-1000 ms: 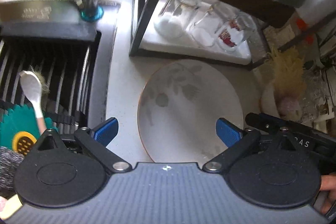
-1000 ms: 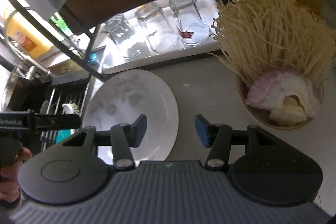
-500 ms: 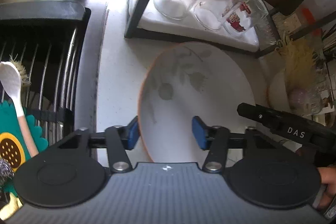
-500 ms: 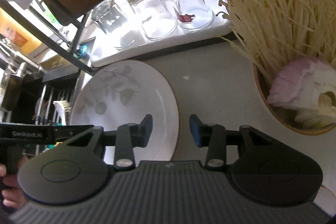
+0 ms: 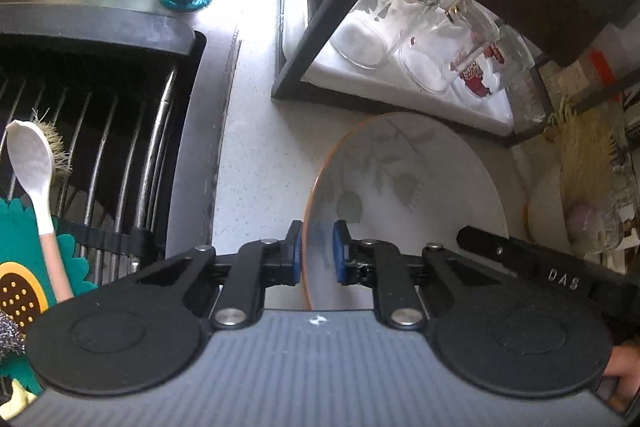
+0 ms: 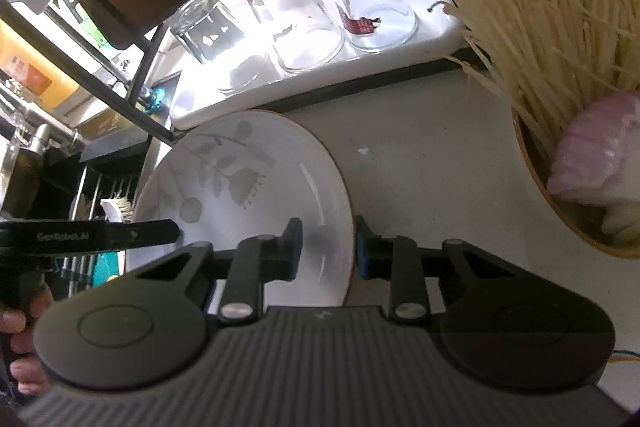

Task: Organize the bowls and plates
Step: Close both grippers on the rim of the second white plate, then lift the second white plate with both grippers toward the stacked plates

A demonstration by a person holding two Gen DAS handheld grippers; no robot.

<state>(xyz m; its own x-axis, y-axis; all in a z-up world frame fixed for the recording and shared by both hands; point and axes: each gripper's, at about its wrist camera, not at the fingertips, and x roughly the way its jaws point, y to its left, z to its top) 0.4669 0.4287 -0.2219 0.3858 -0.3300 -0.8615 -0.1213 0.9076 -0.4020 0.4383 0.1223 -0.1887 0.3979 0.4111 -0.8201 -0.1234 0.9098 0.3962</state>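
L gripper (image 5: 316,253) is now pinched on the plate (image 5: 408,195) – blue pads each side of the near left rim, rim running straight between them. A sec ago those tongs were spread wide w/ the plate lying flat ahead; half a sec ago they were half-closed around the edge. So the grab on that side has just been made.

R gripper (image 6: 327,247) straddles the plate's opposite rim in the right wrist view: one finger over the plate face, other outside the edge. Gap has narrowed vs earlier frames, but a sliver of space shows around the rim, so can't tell if it's truly clamped or just about to be. Looks near-closed, contact uncertain.

Plate (white, grey leaf print, orange rim) sits on the pale counter (image 5: 260,155), between the sink (image 5: 100,131) on its left and the bowl (image 6: 560,211) of dried noodles-like stuff on its right, just in front of the black rack w/ the white tray (image 6: 400,39) of 3 upturned glasses (image 6: 296,15). Whether it's flat on the counter or just lifted – hard to say; it looks a bit tilted in the left view.

Meaning for the task: approach phase done, two-handed hold on the plate about set. Next step is prob the lift & carry to wherever plates go; the destination isn't in view. Risk: thin glazed rim, edge grip only – could slip or pivot if the R side isn't firm
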